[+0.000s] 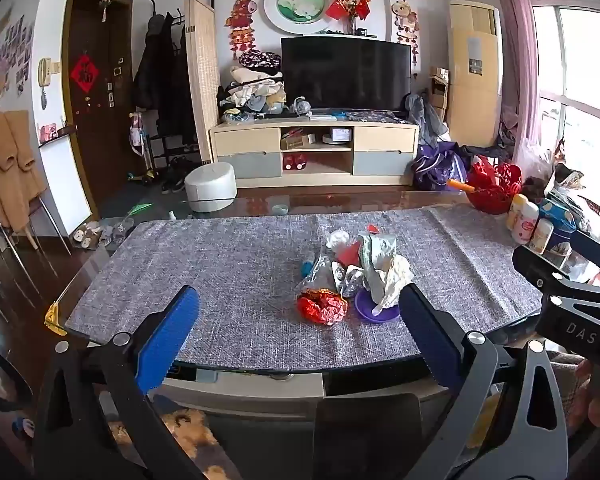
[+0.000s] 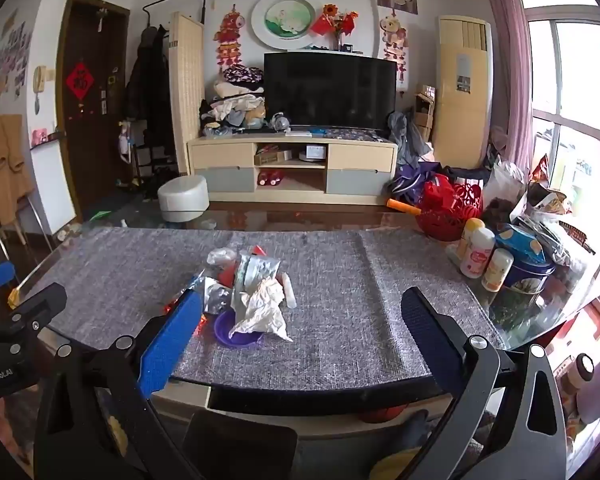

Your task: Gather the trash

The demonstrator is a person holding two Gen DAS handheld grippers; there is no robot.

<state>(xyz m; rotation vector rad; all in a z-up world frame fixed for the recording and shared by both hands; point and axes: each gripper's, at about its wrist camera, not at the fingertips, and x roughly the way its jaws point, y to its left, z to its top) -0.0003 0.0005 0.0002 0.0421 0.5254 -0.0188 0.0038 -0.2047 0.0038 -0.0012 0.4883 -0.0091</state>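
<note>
Living-room bench (image 1: 228, 264) under grey cloth: trash pile (image 1: 352, 276) heaped at frame centre for easy pickup; left gripper (image 1: 300, 336) and right gripper (image 2: 298, 332) fingers spread wide, empty, short of it

Big black TV (image 2: 327, 90) sits on a cream TV stand (image 2: 292, 170), laundry pile (image 2: 236, 110) stacked beside it. Red basket (image 2: 450, 210), three white bottles (image 2: 478, 254) and a blue tin (image 2: 530, 276) crowd the counter's (image 2: 340, 390) right end. White stool (image 2: 182, 198) on the floor.

Both the left gripper (image 1: 300, 320) and right gripper (image 2: 300, 320) tilt downward, jaws wide.
</note>
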